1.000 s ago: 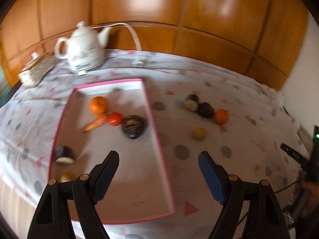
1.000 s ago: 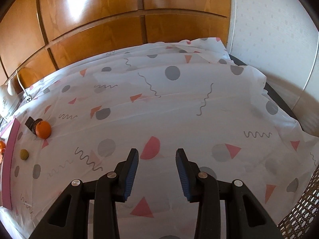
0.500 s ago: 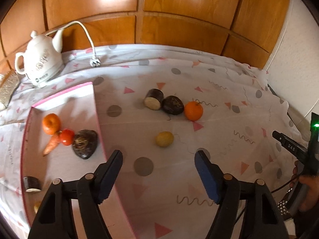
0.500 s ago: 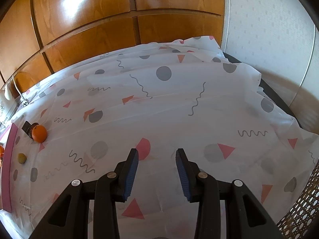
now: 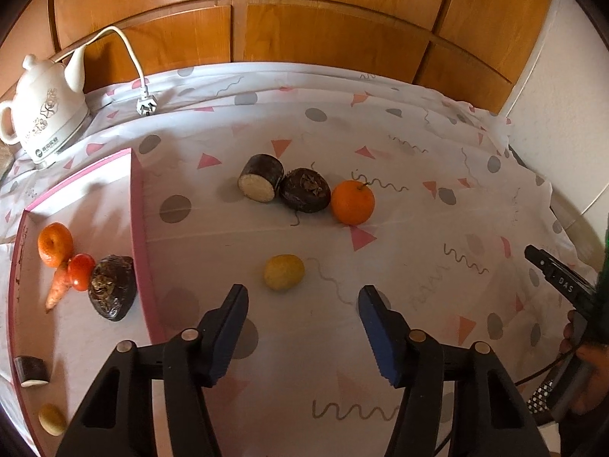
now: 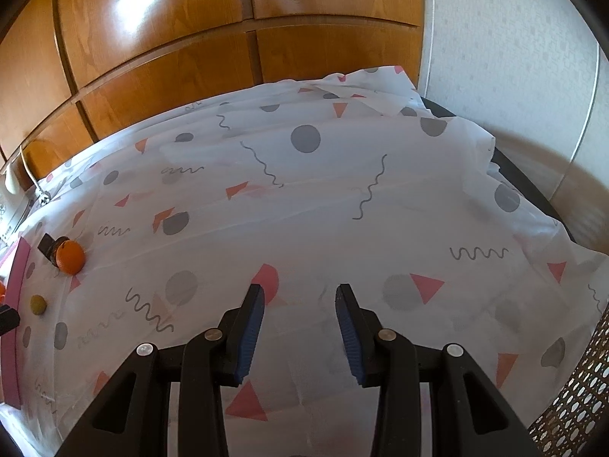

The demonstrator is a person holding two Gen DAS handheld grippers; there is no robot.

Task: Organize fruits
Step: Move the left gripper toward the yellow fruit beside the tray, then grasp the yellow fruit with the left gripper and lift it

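Observation:
My left gripper (image 5: 302, 299) is open and empty, just short of a small yellow fruit (image 5: 284, 272) on the tablecloth. Beyond it lie a cut dark fruit (image 5: 261, 182), a dark round fruit (image 5: 305, 189) and an orange (image 5: 353, 202) in a row. The pink tray (image 5: 139, 228) at the left holds an orange (image 5: 55, 244), a tomato (image 5: 81, 266), a carrot (image 5: 58, 290), a dark fruit (image 5: 112, 287), a cut piece (image 5: 32, 371) and a small yellow fruit (image 5: 52, 418). My right gripper (image 6: 298, 304) is open and empty over bare cloth; the orange (image 6: 70, 257) and yellow fruit (image 6: 38, 304) show far left.
A white teapot (image 5: 43, 114) with a cord and plug (image 5: 146, 106) stands at the back left. Wooden panels back the table. The right gripper's body (image 5: 559, 285) shows at the right edge. The table edge and a wicker surface (image 6: 574, 400) lie at the right.
My left gripper has swung right from over the tray to the loose fruits and come close to the yellow one. The right gripper has barely moved.

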